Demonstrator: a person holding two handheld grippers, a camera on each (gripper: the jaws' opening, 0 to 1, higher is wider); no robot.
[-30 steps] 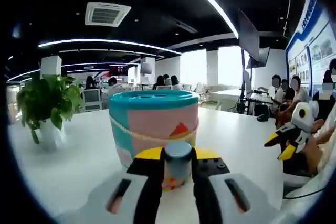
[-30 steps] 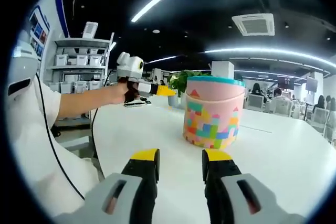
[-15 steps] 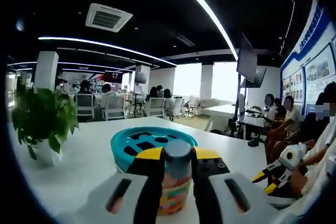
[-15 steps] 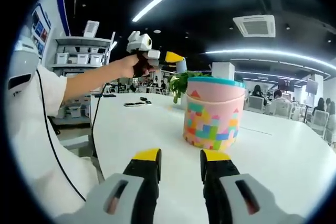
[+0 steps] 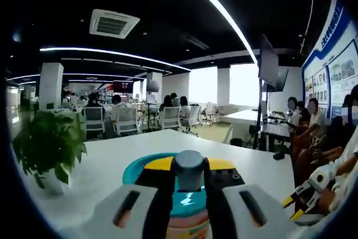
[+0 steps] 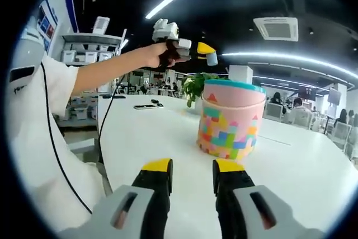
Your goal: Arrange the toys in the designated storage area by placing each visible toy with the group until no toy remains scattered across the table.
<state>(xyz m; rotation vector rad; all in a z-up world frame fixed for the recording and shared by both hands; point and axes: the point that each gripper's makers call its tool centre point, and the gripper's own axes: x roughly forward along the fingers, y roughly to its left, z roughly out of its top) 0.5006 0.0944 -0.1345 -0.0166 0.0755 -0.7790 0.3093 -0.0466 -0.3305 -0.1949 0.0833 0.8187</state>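
My left claw [image 5: 189, 167], clamped on the grey block [image 5: 189, 169], has risen above the bucket [image 6: 231, 121]; right claw [image 6: 191, 167] gapes, holding nothing.

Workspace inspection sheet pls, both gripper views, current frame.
Surface: white table, mostly bare.
Job's things: pink patterned tub with teal slotted lid; grey cylinder toy held above lid.
Clutter: potted plant; phone at far edge.
Grippers: left gripper shut on the toy; right gripper open, low over table.
Cables: black cable along person's white shirt.
Surroundings: open office, seated people, ceiling strip lights, shelves.
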